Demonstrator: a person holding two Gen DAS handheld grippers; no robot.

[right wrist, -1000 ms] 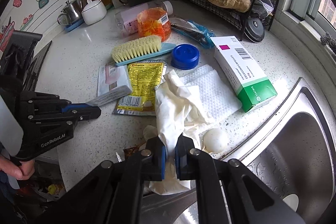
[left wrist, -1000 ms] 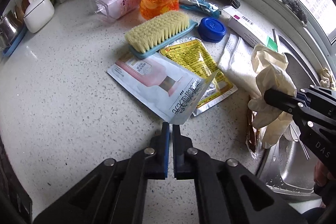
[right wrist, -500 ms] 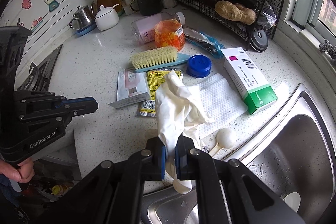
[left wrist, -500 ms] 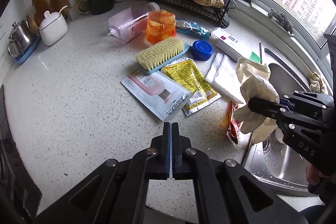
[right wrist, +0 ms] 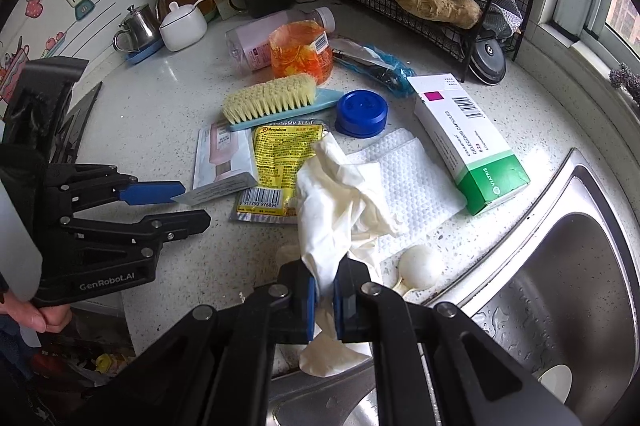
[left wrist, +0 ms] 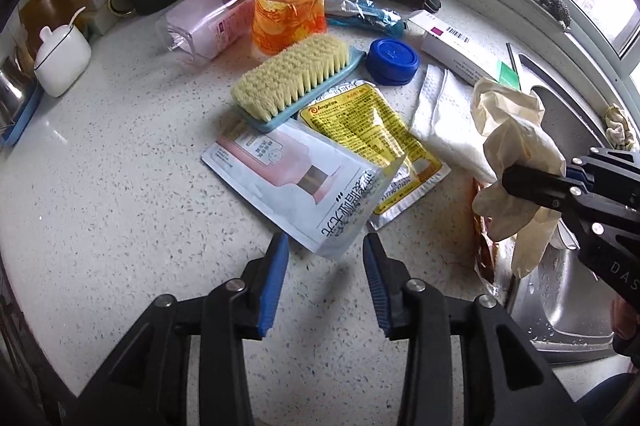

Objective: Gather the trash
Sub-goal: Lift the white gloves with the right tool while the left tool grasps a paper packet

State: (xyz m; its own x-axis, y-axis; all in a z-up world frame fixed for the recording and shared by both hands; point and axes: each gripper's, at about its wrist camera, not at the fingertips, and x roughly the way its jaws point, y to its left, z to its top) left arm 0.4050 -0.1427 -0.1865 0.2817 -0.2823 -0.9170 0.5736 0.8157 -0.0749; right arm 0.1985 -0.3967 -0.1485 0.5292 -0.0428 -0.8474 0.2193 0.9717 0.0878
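A white and pink sachet (left wrist: 288, 178) lies on the speckled counter, its near corner curled up. My left gripper (left wrist: 325, 246) stands over that corner with its jaws opening. The corner sits between the blue pads (left wrist: 276, 266), which do not press on it. In the right wrist view the left gripper (right wrist: 188, 204) meets the sachet (right wrist: 224, 162) edge-on. My right gripper (right wrist: 324, 290) is shut on a crumpled cream glove (right wrist: 332, 194), held above the counter's edge by the sink. A yellow packet (left wrist: 360, 126) lies partly under the sachet.
A scrubbing brush (left wrist: 292, 82), blue lid (left wrist: 392, 60), paper towel (right wrist: 408, 182) and green-ended box (right wrist: 468, 134) crowd the counter. A brown wrapper (left wrist: 484, 238) and a white spoon (right wrist: 420, 262) lie by the sink (right wrist: 560, 286). Bottle, orange bag and wire rack stand behind.
The left gripper, shut before, drew back from the sachet, then came close again and opened its jaws around the raised corner. The right gripper keeps the glove.
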